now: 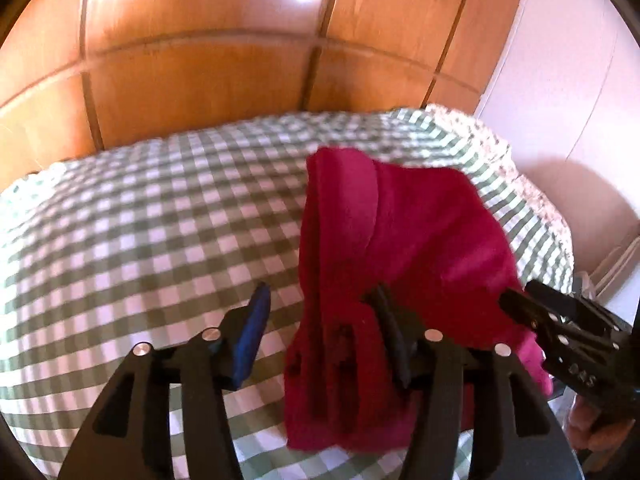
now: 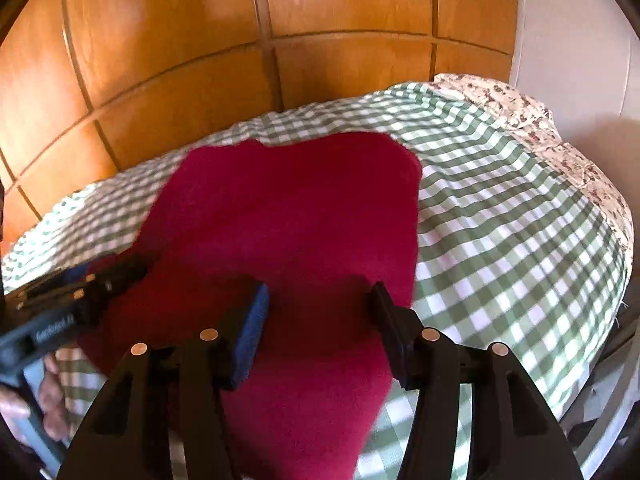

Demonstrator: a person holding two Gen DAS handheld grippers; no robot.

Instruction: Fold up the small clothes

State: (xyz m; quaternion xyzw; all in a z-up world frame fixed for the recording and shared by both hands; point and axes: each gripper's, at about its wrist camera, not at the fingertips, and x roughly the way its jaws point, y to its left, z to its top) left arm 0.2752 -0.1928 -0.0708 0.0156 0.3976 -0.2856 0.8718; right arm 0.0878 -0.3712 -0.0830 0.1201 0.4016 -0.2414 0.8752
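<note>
Crimson fleece is what I'm working with: a small red garment (image 2: 288,216) lying on the bed (image 1: 132,216), over its green-and-white checked cover, toward the right side, with wooden wardrobe doors (image 1: 208,72) along the far side. From my left wrist view the left hand-held gripper (image 1: 320,328) stands about half open; the bunched near-left edge of the garment rises between its fingers and drapes against the right-hand one, but the blue pad on the other side stands clear of the cloth, so I judge it is not clamped. In the same view my right hand-held gripper (image 1: 520,300) reaches in from the right with its tips at the garment's near-right edge; in its own wrist view it too is about half open, red cloth showing between its fingers. I cannot tell whether it presses on any of that cloth, since the pads look apart from it. The risk I see is that the gathered left edge slumps back into a heap once nothing pins it, spoiling a clean fold line. If I close either side now I might also pinch the checked cover along with the fleece and drag it up. Both pictures are slightly blurred, so fine edges are hard to judge.
</note>
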